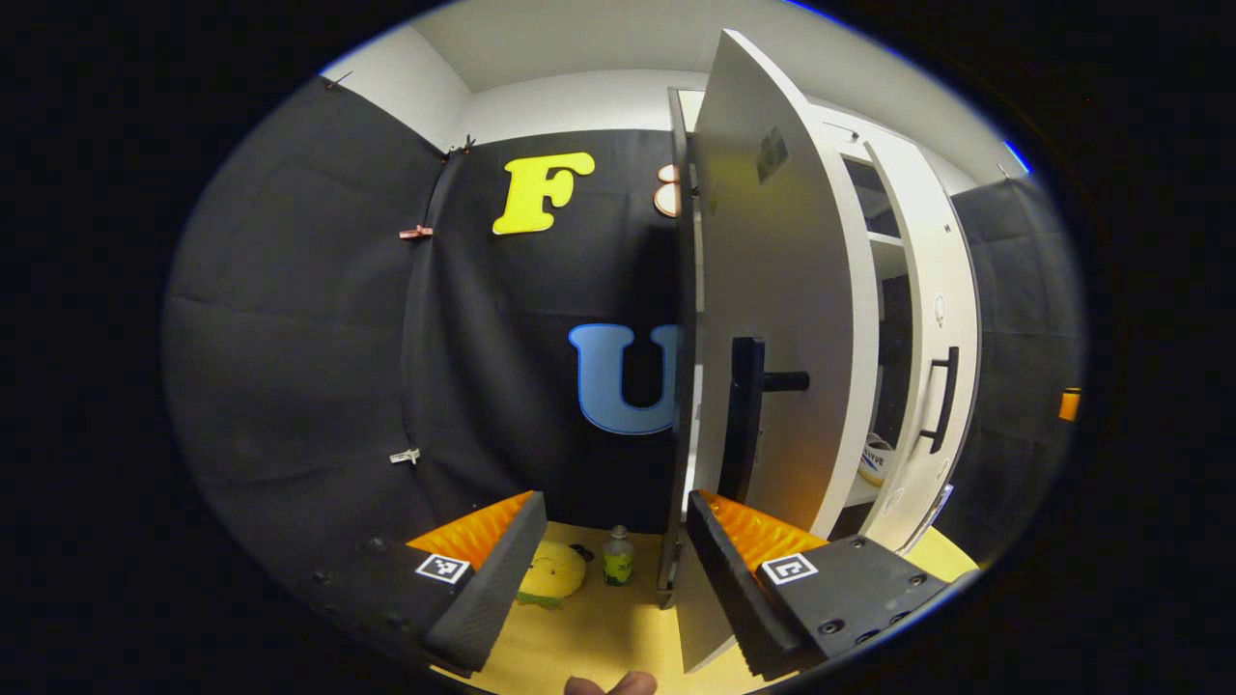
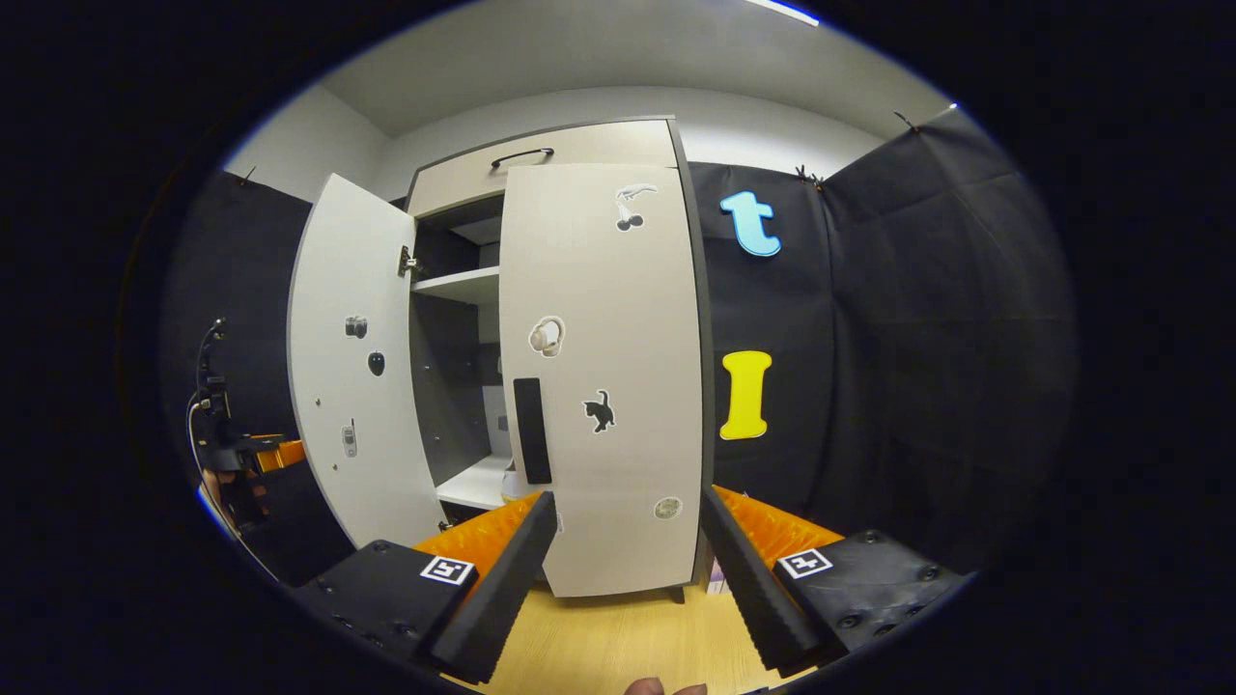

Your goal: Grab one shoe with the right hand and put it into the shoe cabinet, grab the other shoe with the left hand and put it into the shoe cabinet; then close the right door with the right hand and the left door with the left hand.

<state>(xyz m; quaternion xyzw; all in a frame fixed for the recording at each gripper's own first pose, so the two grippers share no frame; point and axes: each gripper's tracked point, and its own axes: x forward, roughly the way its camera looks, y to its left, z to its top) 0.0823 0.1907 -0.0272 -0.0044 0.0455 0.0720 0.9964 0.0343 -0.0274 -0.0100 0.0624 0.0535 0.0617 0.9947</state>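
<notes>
Both ridged-padded grippers, left [image 1: 614, 569] and right [image 2: 628, 579], gape empty before the smooth, flat-panelled cabinet [image 2: 599, 386], its left door [image 1: 772, 319] ajar.

My shoe cabinet [image 2: 599, 386] has smooth, matt doors, seemingly laminated board; its handle [image 2: 531, 430] looks matt plastic. The floor [image 2: 618, 637] is pale wood-grain, and my ribbed finger pads [image 1: 502, 569] look rubbery

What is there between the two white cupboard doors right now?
In the right gripper view, a dark gap into the cabinet lies between the open left door and the nearly closed right door: a white shelf shows up high, another lower down.
</notes>
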